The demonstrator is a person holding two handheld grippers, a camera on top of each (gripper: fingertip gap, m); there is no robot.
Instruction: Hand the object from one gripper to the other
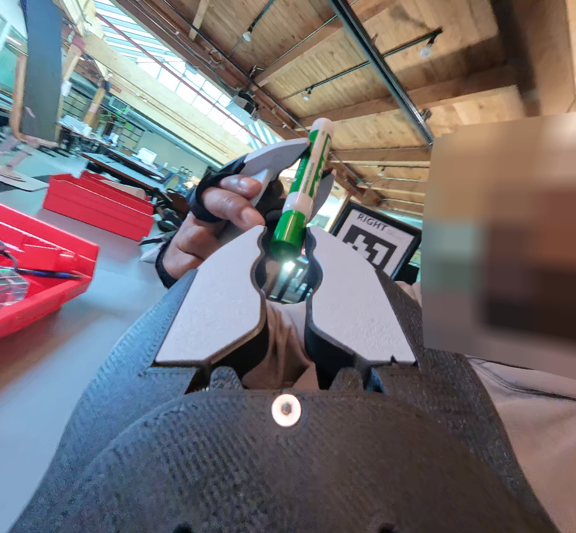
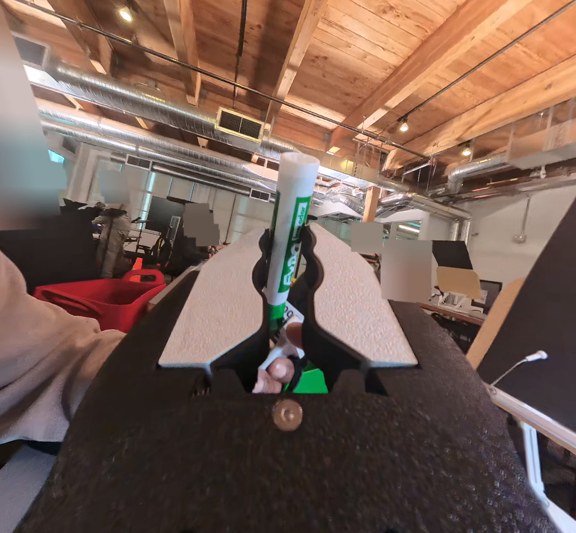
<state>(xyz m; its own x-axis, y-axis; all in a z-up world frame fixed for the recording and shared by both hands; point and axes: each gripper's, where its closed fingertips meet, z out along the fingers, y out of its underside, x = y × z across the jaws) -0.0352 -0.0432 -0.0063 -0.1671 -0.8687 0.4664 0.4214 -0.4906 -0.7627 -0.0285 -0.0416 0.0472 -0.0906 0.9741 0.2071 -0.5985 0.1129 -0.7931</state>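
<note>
A white marker (image 1: pixel 307 169) with green label and green cap (image 1: pixel 286 231) is held up in the air, cap end down. In the left wrist view my left gripper (image 1: pixel 285 233) has its fingertips closed in on the cap. Farther off, my right gripper (image 1: pixel 318 159) is shut on the marker's barrel, with a gloved hand (image 1: pixel 218 215) on its handle. In the right wrist view the right gripper (image 2: pixel 286 234) clamps the barrel, and the marker (image 2: pixel 294 194) sticks up past its tips. The cap end (image 2: pixel 276 312) runs down between the fingers, where the left gripper is mostly hidden.
Red bins (image 1: pixel 93 203) (image 1: pixel 46 268) stand on the grey table (image 1: pixel 109 284) to the left. A framed black-and-white tag (image 1: pixel 377 243) is behind the marker. A red tub (image 2: pixel 103 296) sits low left, a dark panel (image 2: pixel 530 331) at right, and a person's sleeve (image 2: pixel 46 346) at left. Tip to tip, the grippers are about 5 centimeters apart.
</note>
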